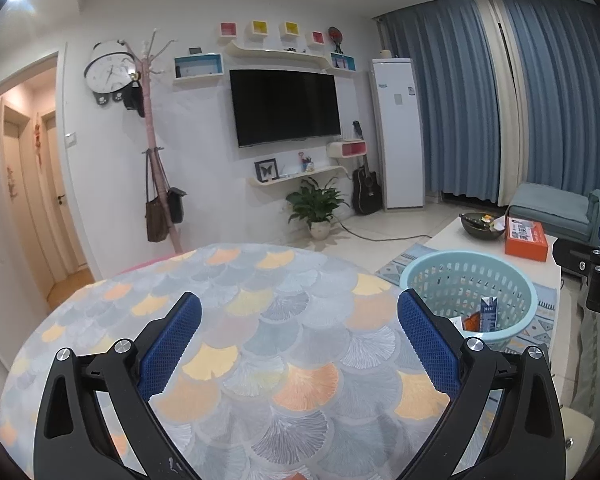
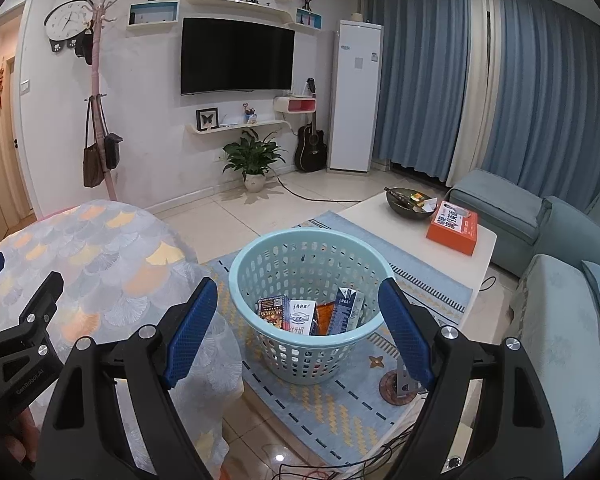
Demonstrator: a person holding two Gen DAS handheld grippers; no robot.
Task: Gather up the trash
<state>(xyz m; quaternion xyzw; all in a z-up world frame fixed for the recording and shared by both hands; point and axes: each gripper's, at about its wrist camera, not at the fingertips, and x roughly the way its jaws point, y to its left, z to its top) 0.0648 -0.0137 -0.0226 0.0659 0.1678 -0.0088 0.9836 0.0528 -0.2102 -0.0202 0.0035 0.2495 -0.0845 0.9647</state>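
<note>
1. We found the left tool with its jaws spread wide and nothing between them, held above the round surface with the fan-patterned cloth.

2. We found the right tool likewise wide open and empty, poised over the pale blue basket, which stood on the rug just beside the round surface.

3. The trash lay in the bottom of the basket: several small cartons and a wrapper, leaning against one another. We saw no loose trash on the patterned cloth in either view.

4. We judged the cartons to be light, thin card, easily crushed, with smooth printed faces that may slip. A hold across the narrow sides, with moderate pressure, would suit them. The wrapper appeared soft and would crumple in any grip.

5. The basket looked like light, slightly flexible plastic with a perforated wall. We judged its rolled rim the best place to take hold; a grip on one side alone could tilt it and shift the contents.

6. An orange box and a dark bowl sat on the low white surface beyond the basket. We could not tell whether either counted as trash.
</note>
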